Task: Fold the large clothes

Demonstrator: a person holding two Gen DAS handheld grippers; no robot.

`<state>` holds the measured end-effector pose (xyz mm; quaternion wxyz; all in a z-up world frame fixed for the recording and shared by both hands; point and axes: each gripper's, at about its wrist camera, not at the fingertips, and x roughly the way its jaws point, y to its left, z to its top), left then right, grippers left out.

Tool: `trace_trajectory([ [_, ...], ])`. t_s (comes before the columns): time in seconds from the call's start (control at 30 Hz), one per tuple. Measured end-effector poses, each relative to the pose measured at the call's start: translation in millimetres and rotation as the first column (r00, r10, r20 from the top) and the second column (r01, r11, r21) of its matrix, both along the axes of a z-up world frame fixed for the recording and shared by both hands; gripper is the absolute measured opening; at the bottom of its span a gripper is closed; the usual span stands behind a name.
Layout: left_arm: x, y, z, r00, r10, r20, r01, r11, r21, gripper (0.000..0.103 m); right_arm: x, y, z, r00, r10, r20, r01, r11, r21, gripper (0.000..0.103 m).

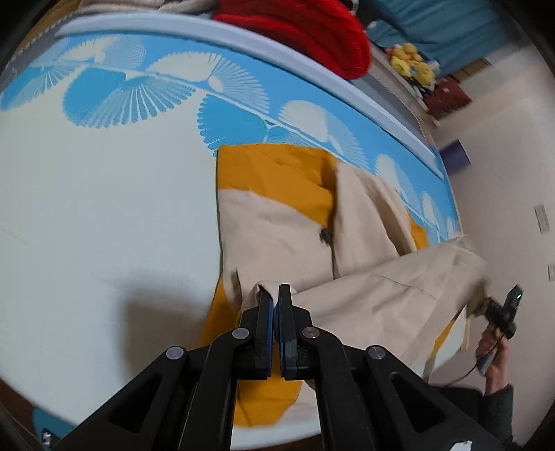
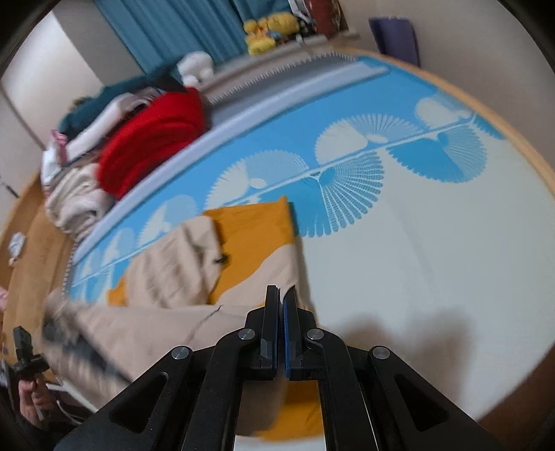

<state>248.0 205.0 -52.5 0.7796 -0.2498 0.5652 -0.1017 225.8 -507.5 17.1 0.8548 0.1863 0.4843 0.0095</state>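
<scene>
A large beige coat with orange lining (image 1: 277, 225) lies partly folded on the blue-and-white patterned bed sheet (image 1: 104, 190). My left gripper (image 1: 275, 295) is shut on a beige edge of the coat and holds it lifted above the bed. My right gripper (image 2: 282, 295) is shut on another beige edge of the same coat (image 2: 173, 263). A stretch of beige cloth hangs taut between the two grippers. The other hand-held gripper shows at the far right of the left wrist view (image 1: 503, 312) and, blurred, at the far left of the right wrist view (image 2: 62, 333).
A pile of clothes with a red knit (image 1: 312, 34) and cream cloth (image 2: 76, 201) sits at the bed's far edge. Yellow soft toys (image 2: 267, 31) and teal curtains (image 2: 173, 31) stand behind. A wooden floor (image 2: 34, 236) borders the bed.
</scene>
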Motion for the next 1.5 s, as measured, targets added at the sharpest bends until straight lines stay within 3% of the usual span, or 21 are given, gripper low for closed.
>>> trace_trajectory([
  [0.1, 15, -7, -21, 0.997, 0.018, -0.072, -0.015, 0.999, 0.048, 0.001, 30, 1, -34, 0.996, -0.011, -0.084, 0.01, 1.0, -0.005, 0.002],
  [0.17, 23, -11, -20, 0.997, 0.011, -0.07, -0.004, 0.996, 0.09, 0.001, 40, 5, -40, 0.994, 0.0, -0.106, -0.003, 0.999, -0.034, 0.002],
  [0.33, 23, -1, -23, 0.995, 0.05, -0.085, -0.046, 0.998, 0.052, 0.008, 52, 6, -43, 0.995, 0.009, -0.1, -0.013, 0.999, -0.041, 0.002],
  [0.43, 13, 14, -13, 0.994, 0.095, -0.055, -0.097, 0.995, -0.033, 0.013, 46, 2, -35, 0.998, 0.001, -0.056, 0.0, 1.0, 0.014, 0.006],
  [0.5, 2, 31, -1, 0.984, 0.18, -0.002, -0.18, 0.982, -0.056, 0.018, 37, -5, -25, 0.999, -0.042, -0.013, 0.043, 0.997, 0.057, 0.013],
  [0.57, -9, 46, 6, 0.968, 0.248, 0.029, -0.246, 0.967, -0.064, 0.022, 25, -13, -10, 0.995, -0.084, 0.049, 0.083, 0.996, 0.033, 0.018],
  [0.67, -21, 56, -2, 0.964, 0.266, -0.008, -0.266, 0.961, -0.077, 0.024, 12, -22, 0, 0.99, -0.108, 0.086, 0.108, 0.994, 0.0, 0.029],
  [0.8, -22, 44, -18, 0.975, 0.207, -0.082, -0.208, 0.978, -0.003, 0.031, 12, -18, -23, 0.998, -0.062, -0.024, 0.062, 0.998, 0.001, 0.044],
  [1.07, -12, 22, -39, 0.979, 0.168, -0.112, -0.163, 0.985, 0.05, 0.043, 25, 7, -92, 0.969, 0.045, -0.244, -0.053, 0.998, -0.027, 0.048],
  [1.2, -2, 11, -53, 0.978, 0.16, -0.13, -0.151, 0.985, 0.081, 0.045, 29, 13, -108, 0.954, 0.073, -0.292, -0.091, 0.995, -0.048, 0.048],
  [1.5, 14, -15, -58, 0.973, 0.189, -0.129, -0.164, 0.969, 0.184, 0.045, 35, 27, -108, 0.949, 0.097, -0.301, -0.139, 0.983, -0.123, 0.048],
])
